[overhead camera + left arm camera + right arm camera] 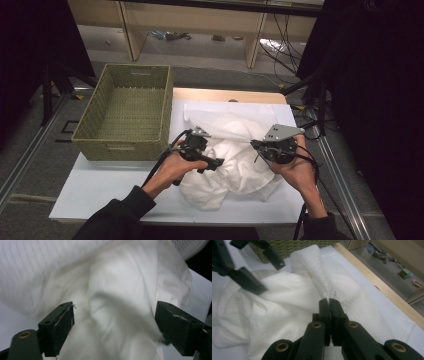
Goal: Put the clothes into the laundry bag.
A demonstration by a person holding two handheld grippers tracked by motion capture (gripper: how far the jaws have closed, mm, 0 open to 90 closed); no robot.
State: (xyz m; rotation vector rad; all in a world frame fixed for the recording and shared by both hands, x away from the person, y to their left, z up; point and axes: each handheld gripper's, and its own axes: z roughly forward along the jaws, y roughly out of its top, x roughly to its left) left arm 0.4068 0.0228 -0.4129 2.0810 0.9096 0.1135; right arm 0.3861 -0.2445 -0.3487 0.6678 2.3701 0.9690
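Progress: folding or bagging of the white cloth (235, 155) looks barely begun; it lies crumpled mid-table on the white table cover (100, 190), beside the wicker basket (125, 112), which holds nothing yet.
Right gripper (329, 301): clenched on a pinched ridge of the cloth, pulling it taut.
Left gripper (112, 325): jaws spread wide, cloth between them but not pressed by the pads.
Left to do: regrip, straighten, probably move the cloth to the basket.
Count: one cloth, one basket, two grippers.

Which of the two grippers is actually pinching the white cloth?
The right gripper: its jaws are shut on the white cloth. The left gripper stands open.
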